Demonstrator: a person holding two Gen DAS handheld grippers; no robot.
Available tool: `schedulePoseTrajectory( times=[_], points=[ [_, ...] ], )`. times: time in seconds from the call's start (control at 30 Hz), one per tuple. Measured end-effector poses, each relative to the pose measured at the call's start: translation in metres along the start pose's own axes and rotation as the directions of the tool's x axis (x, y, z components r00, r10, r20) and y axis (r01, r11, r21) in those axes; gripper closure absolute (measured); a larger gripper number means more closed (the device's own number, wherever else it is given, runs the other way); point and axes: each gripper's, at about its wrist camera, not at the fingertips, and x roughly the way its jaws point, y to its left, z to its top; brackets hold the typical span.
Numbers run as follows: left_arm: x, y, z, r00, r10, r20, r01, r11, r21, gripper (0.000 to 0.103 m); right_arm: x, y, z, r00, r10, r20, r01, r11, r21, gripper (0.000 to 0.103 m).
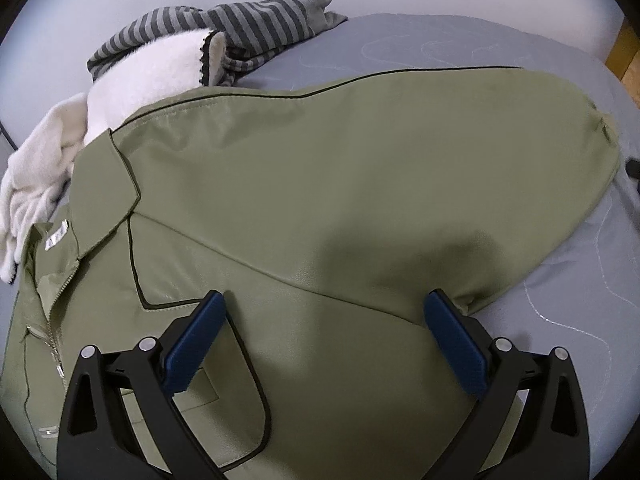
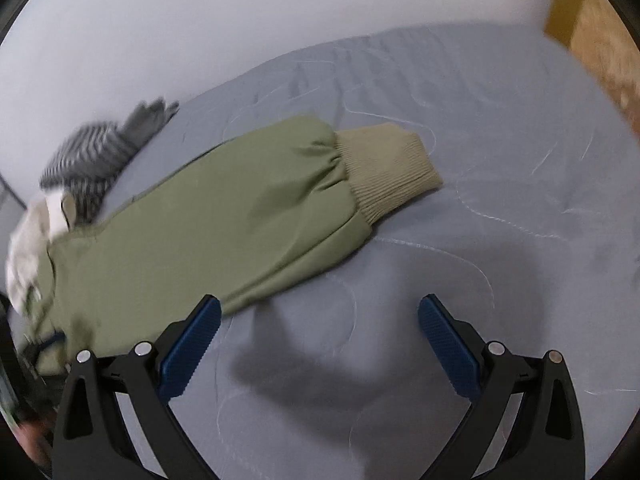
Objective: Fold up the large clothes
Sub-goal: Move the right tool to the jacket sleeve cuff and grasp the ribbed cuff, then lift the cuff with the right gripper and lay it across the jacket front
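Left wrist view: the left gripper [image 1: 326, 312] hangs over the jacket [image 1: 320, 184] with its jaws spread wide and nothing between them. The olive jacket fills the middle of the frame, lying flat on the grey bed [image 1: 460, 48]. Its collar [image 1: 106, 196] sits at 9 o'clock, with the zip [image 1: 56, 320] running down toward 8 o'clock. The sleeve stretches toward 2 o'clock, its black-piped upper edge ending near the bed's far side. At 10 o'clock a white fleece [image 1: 132, 84] touches the jacket's edge, and a striped garment [image 1: 240, 32] lies behind it at 11 o'clock. Bare bed shows at 1 to 4 o'clock, the only open room here.

Right wrist view: the right gripper [image 2: 320, 316] is also spread wide and empty, hovering over bare bed just beside the jacket's lower edge. The jacket's sleeve reaches from 8 o'clock toward the centre and ends in a tan ribbed cuff [image 2: 392, 168], which the left view does not show. The bed lies open from 12 to 5 o'clock. A wooden edge [image 2: 592, 28] stands at 2 o'clock. The fleece and striped garment are blurred at 9 o'clock.
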Motion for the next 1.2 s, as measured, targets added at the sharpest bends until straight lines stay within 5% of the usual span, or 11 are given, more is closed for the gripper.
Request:
schedulePoseTrajectory(
  times=[0.23, 0.33, 0.5, 0.57, 0.9, 1.2],
  points=[
    [0.001, 0.0, 0.001, 1.0, 0.025, -0.005, -0.026, 1.0, -0.003, 0.005, 0.027, -0.016, 0.024, 0.999, 0.04, 0.02, -0.041, 0.996, 0.082, 0.007],
    [0.0, -0.003, 0.0, 0.999, 0.04, -0.009, -0.04, 0.999, 0.015, 0.005, 0.04, -0.009, 0.037, 1.0, -0.013, 0.004, 0.013, 0.999, 0.049, 0.018],
    [0.001, -0.002, 0.0, 0.999, 0.042, -0.006, -0.042, 0.999, 0.021, 0.005, 0.046, 0.0, 0.048, 1.0, -0.009, -0.021, 0.009, 1.0, 0.001, 0.071],
    [0.001, -0.002, 0.0, 0.999, 0.047, -0.01, -0.047, 0.999, 0.016, 0.005, 0.047, 0.001, 0.049, 0.999, 0.029, -0.02, -0.029, 1.0, -0.003, 0.081],
    [0.003, -0.007, 0.001, 0.998, 0.065, -0.007, -0.064, 0.997, 0.032, 0.005, 0.022, 0.023, 0.054, 1.0, 0.011, 0.024, -0.009, 0.996, -0.088, 0.087],
    [-0.008, -0.009, 0.005, 0.996, 0.091, 0.006, -0.091, 0.994, 0.061, 0.006, -0.076, 0.102, 0.068, 0.982, 0.049, 0.183, -0.001, 0.968, -0.251, 0.087]
  ],
)
